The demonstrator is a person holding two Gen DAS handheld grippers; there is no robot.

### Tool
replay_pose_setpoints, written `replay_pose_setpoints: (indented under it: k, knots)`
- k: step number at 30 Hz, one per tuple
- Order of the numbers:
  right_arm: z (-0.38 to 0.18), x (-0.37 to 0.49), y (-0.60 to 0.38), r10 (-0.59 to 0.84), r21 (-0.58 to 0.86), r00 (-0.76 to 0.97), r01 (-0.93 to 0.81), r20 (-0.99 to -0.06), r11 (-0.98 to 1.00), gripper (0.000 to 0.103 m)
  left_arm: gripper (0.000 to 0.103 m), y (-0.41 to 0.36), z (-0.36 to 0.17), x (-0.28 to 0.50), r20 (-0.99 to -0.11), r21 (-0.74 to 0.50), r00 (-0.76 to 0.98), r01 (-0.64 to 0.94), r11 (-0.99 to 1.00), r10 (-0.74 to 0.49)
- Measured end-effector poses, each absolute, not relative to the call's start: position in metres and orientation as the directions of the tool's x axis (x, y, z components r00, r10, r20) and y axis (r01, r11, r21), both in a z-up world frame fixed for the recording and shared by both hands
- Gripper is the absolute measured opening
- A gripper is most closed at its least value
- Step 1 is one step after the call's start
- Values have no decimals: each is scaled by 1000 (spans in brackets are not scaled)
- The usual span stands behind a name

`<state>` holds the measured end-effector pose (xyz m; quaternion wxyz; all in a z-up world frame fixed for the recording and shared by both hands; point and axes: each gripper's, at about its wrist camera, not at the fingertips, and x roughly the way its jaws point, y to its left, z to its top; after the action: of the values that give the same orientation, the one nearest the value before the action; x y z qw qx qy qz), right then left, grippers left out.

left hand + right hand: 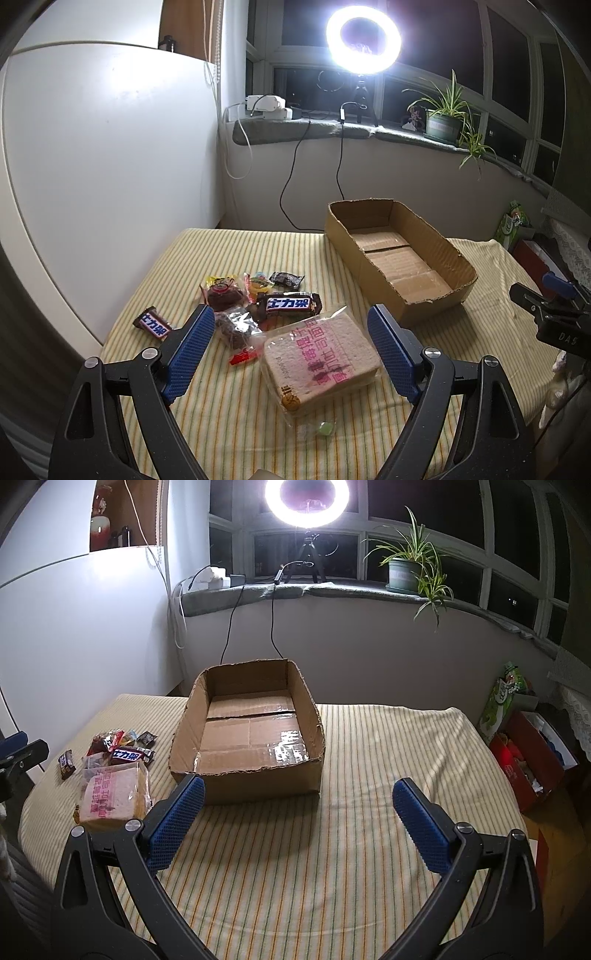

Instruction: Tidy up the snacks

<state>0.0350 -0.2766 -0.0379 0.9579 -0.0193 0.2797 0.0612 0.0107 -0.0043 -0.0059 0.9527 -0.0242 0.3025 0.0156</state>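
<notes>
A left gripper [291,347] and a right gripper [297,823] hover over a worktop [332,867] covered with a yellow striped cloth. Both sets of jaws are spread wide and hold nothing.

A heap of snacks lies ahead of the left jaws. A wrapped bread pack [321,360] sits between them, nearer the right one and not touching either. Beyond it lies a chocolate bar [290,304]. A smaller bar [153,323] lies just outside the left jaw. Small candies [255,282] lie farther ahead.

An open cardboard box [258,779], with nothing inside, stands straight ahead of the right jaws and just beyond the left jaw tip.

The bread pack looks like the likely first pick. To do it well, centre the left jaws on the pack so both pads meet its long sides together. Close gently, because the bread is soft and the wrapper slippery. Lift clear of the heap before moving towards the box. The right gripper could steady the box.
</notes>
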Motion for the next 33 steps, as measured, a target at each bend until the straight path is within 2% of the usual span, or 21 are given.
replay_pose_setpoints:
  k: [33]
  knots:
    - [-44,37,-273,127,8,819,-148,-560,989,103,85,-4,-9,12,-582,-45,813,-42,998,8]
